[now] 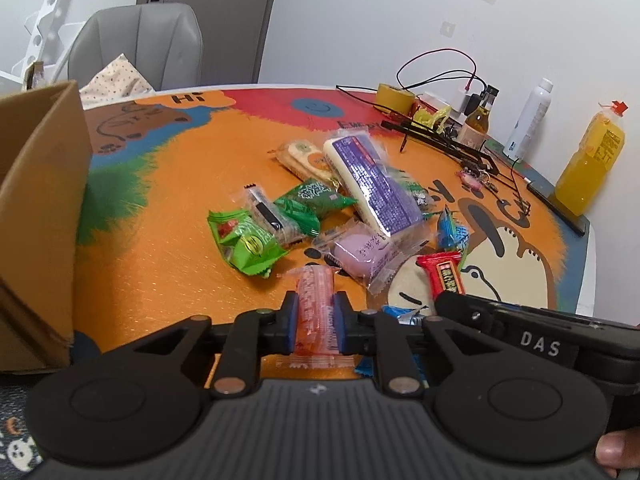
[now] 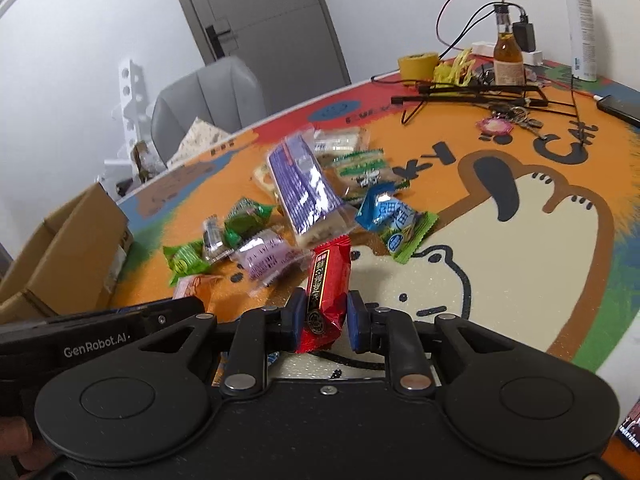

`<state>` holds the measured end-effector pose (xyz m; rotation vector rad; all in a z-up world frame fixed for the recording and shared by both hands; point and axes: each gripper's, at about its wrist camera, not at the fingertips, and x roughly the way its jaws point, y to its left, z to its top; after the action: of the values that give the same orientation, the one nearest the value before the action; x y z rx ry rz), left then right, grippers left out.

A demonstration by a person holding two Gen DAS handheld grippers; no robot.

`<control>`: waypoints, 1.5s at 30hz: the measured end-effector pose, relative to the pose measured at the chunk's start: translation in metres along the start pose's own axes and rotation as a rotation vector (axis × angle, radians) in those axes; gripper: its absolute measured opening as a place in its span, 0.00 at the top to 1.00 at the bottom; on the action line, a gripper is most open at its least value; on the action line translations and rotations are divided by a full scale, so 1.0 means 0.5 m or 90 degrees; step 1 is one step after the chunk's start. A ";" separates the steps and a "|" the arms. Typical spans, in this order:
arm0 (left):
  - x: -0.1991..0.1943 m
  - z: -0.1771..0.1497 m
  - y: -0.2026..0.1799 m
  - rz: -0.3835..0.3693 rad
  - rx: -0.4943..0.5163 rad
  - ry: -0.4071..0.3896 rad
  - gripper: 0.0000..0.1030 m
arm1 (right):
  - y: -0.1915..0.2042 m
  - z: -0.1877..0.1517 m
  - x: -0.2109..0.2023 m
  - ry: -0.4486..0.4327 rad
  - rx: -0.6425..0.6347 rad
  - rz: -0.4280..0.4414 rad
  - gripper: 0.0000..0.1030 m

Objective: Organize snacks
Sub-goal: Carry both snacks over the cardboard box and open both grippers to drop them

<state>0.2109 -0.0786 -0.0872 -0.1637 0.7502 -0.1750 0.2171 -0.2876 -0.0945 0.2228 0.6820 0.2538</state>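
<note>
A pile of wrapped snacks lies on the orange cartoon table mat point(image 1: 160, 272): a long purple packet point(image 1: 374, 182), a lilac round one point(image 1: 362, 254), green packets point(image 1: 248, 242), a blue one point(image 2: 394, 220). My left gripper point(image 1: 315, 314) is shut on an orange-pink clear-wrapped snack point(image 1: 315, 308), just above the mat. My right gripper point(image 2: 323, 314) is shut on a red snack packet point(image 2: 326, 292); it also shows in the left wrist view point(image 1: 442, 274), to the right of the left gripper. A cardboard box point(image 1: 36, 208) stands open at the left.
At the table's far right are a yellow tape roll point(image 1: 394, 98), black wire rack point(image 1: 440, 142), cables, a small brown bottle point(image 1: 478, 120), a white spray bottle point(image 1: 528, 118), an orange juice bottle point(image 1: 592, 160) and keys point(image 2: 508, 122). A grey chair point(image 1: 140, 48) stands behind the table.
</note>
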 end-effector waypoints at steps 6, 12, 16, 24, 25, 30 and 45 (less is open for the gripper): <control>-0.044 0.003 -0.008 -0.014 0.013 -0.029 0.83 | 0.010 0.013 -0.023 -0.024 0.014 0.010 0.81; -0.080 0.012 0.005 -0.011 0.003 -0.056 0.84 | 0.039 0.025 -0.048 -0.050 0.006 0.031 0.80; -0.105 0.019 0.018 -0.005 -0.004 -0.076 0.84 | 0.062 0.031 -0.054 -0.061 0.000 0.050 0.80; -0.160 0.035 0.048 0.017 -0.013 -0.115 0.84 | 0.129 0.039 -0.051 -0.064 -0.014 0.102 0.81; -0.167 0.036 0.056 0.020 -0.016 -0.119 0.84 | 0.137 0.040 -0.051 -0.066 -0.016 0.107 0.81; -0.202 0.045 0.094 0.039 -0.030 -0.143 0.84 | 0.184 0.041 -0.048 -0.066 -0.033 0.130 0.80; -0.263 0.063 0.266 0.105 -0.098 -0.182 0.84 | 0.309 0.043 -0.016 -0.058 -0.069 0.178 0.81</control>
<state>0.1515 0.0819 -0.0054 -0.2657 0.4888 0.0635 0.2006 -0.1463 -0.0294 0.2248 0.5447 0.5430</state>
